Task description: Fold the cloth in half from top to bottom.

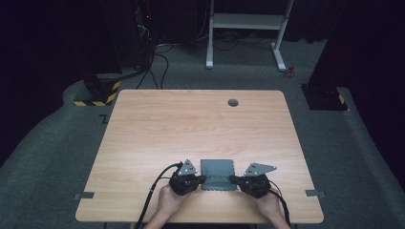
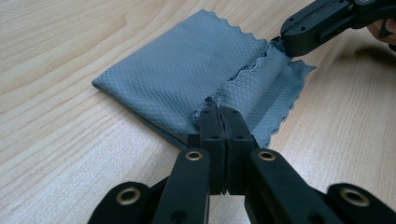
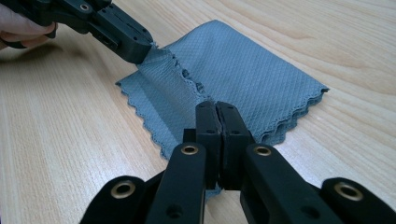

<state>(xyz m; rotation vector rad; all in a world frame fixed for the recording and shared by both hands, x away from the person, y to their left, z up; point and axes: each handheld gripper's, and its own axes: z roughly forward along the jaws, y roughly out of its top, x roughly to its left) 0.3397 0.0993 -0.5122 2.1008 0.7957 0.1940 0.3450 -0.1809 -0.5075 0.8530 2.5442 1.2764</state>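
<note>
A grey folded cloth (image 1: 218,172) with scalloped edges lies on the wooden table (image 1: 191,129) near its front edge. My left gripper (image 1: 204,179) is shut on the cloth's near left corner, and my right gripper (image 1: 231,179) is shut on the near right corner. In the left gripper view the closed jaws pinch a raised edge of the cloth (image 2: 187,79), with the right gripper (image 2: 287,44) clamped on the far end of that same edge. In the right gripper view the cloth (image 3: 247,79) is lifted into a ridge between my gripper (image 3: 216,106) and the left gripper (image 3: 140,53).
A round grey cable grommet (image 1: 233,102) sits near the table's far edge. Tape strips (image 1: 84,195) mark the table's left and right sides. Beyond the table stand a white desk frame (image 1: 246,28), dark equipment and cables on grey carpet.
</note>
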